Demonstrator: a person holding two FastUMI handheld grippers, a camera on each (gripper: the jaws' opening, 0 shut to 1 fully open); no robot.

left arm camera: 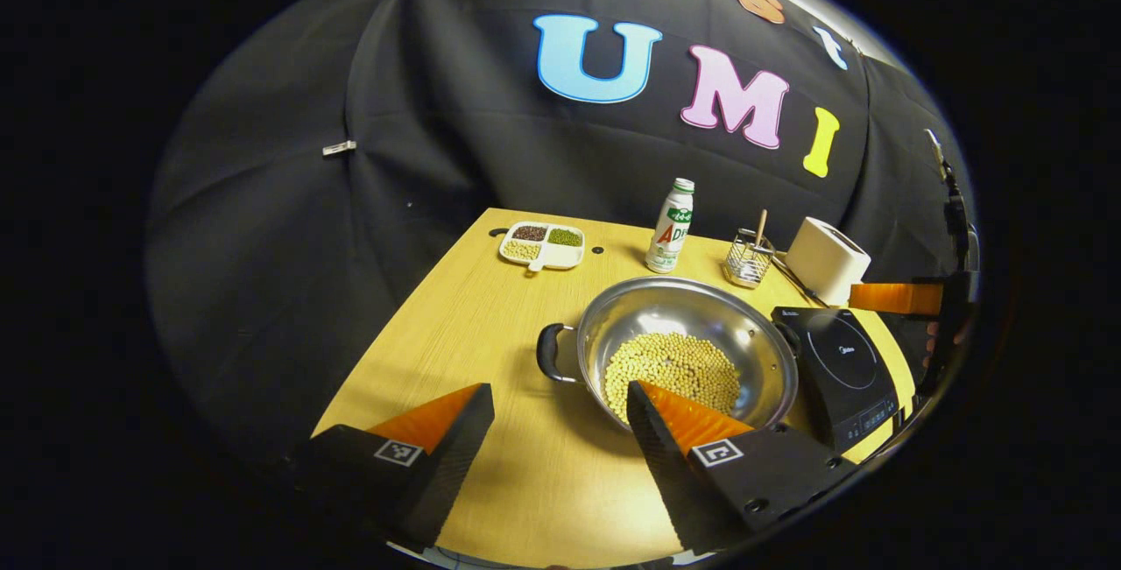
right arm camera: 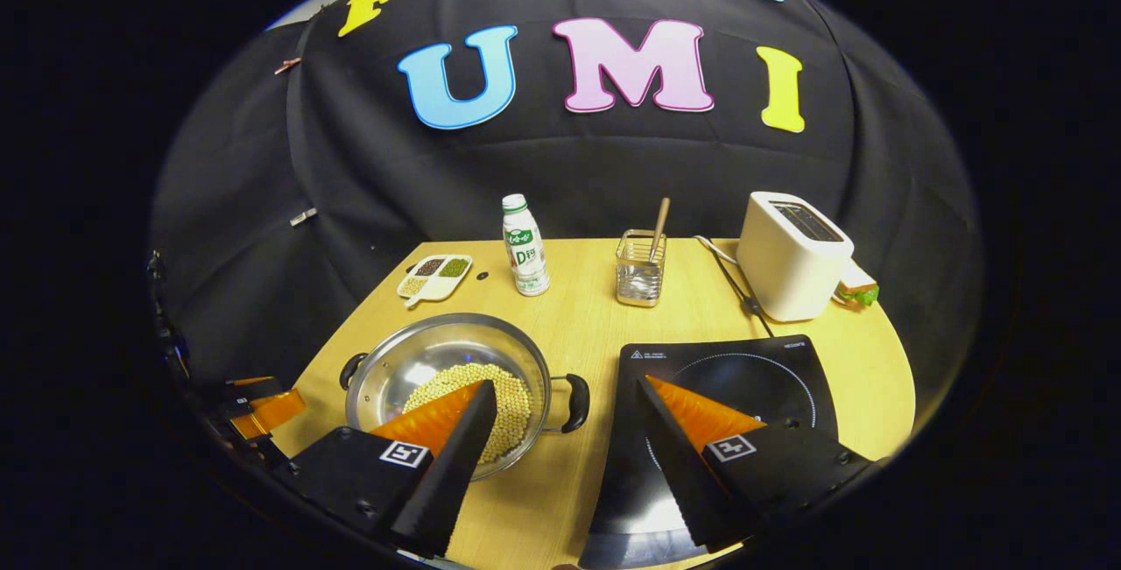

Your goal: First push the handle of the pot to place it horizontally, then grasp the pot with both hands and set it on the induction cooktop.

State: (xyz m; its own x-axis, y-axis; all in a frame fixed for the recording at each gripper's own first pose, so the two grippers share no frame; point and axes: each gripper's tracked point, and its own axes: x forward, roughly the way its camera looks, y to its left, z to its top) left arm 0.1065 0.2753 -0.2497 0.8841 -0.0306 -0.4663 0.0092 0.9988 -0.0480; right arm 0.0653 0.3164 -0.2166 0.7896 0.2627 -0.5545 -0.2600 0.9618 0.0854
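A steel pot (left arm camera: 674,307) with soybeans in it sits on the wooden table (left arm camera: 490,316), its two black loop handles pointing left and right. My left gripper (left arm camera: 559,389) is open; the pot's left handle (left arm camera: 552,353) shows just beyond the gap between its fingers. The black induction cooktop (left arm camera: 845,364) lies right of the pot. In the right gripper view the pot (right arm camera: 429,351) is lower left and the cooktop (right arm camera: 744,377) lower right. My right gripper (right arm camera: 565,384) is open, with the pot's right handle (right arm camera: 576,402) showing in its gap. Nothing is held.
Along the back of the table stand a divided dish of beans (right arm camera: 435,277), a small bottle (right arm camera: 524,246), a wire holder with a wooden stick (right arm camera: 639,270) and a white toaster (right arm camera: 793,256) with its cable. The left gripper (right arm camera: 263,411) shows at the table's left edge.
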